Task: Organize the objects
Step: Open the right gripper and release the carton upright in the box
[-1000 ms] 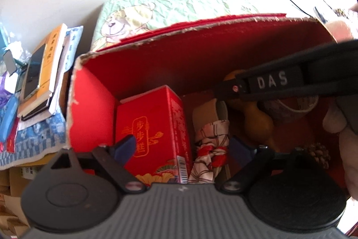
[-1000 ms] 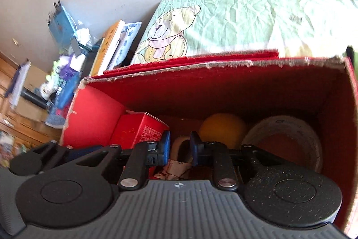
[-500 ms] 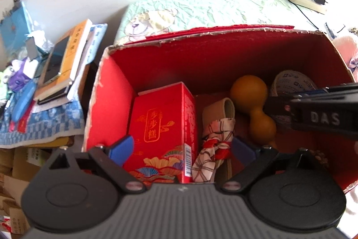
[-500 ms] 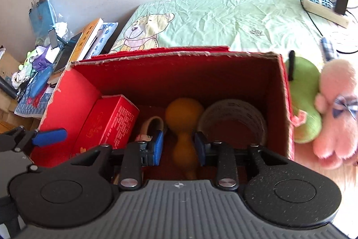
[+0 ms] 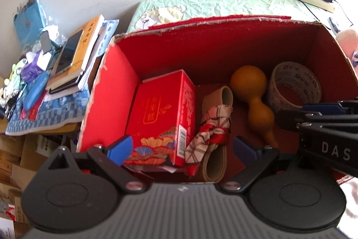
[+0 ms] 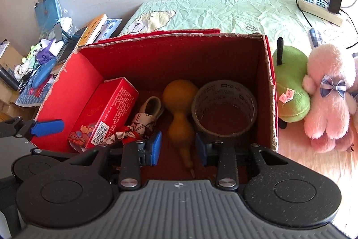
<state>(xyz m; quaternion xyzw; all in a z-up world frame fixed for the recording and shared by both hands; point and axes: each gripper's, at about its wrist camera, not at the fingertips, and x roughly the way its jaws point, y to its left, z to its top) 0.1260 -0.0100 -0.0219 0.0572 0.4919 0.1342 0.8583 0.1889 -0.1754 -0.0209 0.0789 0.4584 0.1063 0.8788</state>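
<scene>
A red cardboard box (image 5: 107, 91) (image 6: 270, 91) stands open below both grippers. Inside lie a red carton (image 5: 158, 113) (image 6: 107, 111), a beige band with a patterned scarf (image 5: 212, 127) (image 6: 143, 120), an orange gourd (image 5: 252, 93) (image 6: 179, 104) and a tape roll (image 5: 293, 86) (image 6: 223, 104). My left gripper (image 5: 182, 148) is open and empty above the carton and scarf. My right gripper (image 6: 179, 148) is open and empty above the gourd's narrow end; it also shows at the right of the left wrist view (image 5: 317, 118).
A green plush pear (image 6: 290, 86) and a pink plush toy (image 6: 329, 95) lie right of the box on the wooden floor. A green bear-print sheet (image 6: 223, 10) and a power strip (image 6: 320, 3) lie behind. Books (image 5: 78, 55) and clutter are stacked left.
Both grippers have risen and pulled back from inside the box. The right gripper's jaws have opened wider. The box contents have not moved.
</scene>
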